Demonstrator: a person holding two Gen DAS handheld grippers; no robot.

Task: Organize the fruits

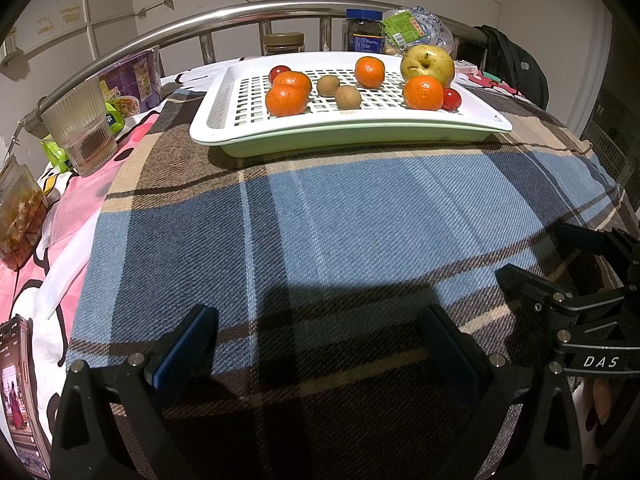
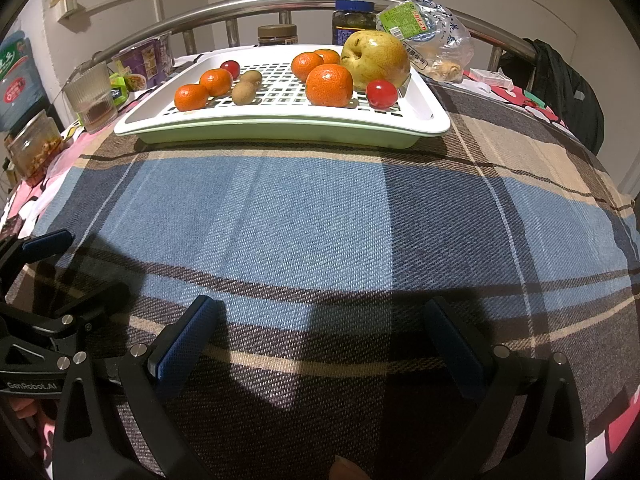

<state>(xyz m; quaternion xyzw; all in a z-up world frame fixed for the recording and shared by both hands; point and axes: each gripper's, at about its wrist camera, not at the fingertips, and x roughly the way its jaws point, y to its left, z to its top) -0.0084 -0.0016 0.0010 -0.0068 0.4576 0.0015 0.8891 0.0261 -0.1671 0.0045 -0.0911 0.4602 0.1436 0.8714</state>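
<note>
A white slotted tray (image 1: 216,120) (image 2: 432,118) stands at the far side of the plaid cloth. On it lie several tangerines (image 1: 286,99) (image 2: 329,85), two brown kiwis (image 1: 348,97) (image 2: 243,92), two red cherry tomatoes (image 1: 451,98) (image 2: 381,93) and a yellow pear (image 1: 427,65) (image 2: 375,57). My left gripper (image 1: 320,320) hovers open over the near cloth, nothing between its blue pads. My right gripper (image 2: 322,312) is open too, well short of the tray. Each gripper shows at the edge of the other's view.
A ribbed glass (image 1: 82,132) and a food jar (image 1: 18,220) stand at the left. Purple noodle cup (image 1: 134,80), jars (image 1: 363,31) and a bagged snack (image 2: 430,36) sit behind the tray by a metal rail (image 1: 200,18). A phone (image 1: 20,400) lies near left.
</note>
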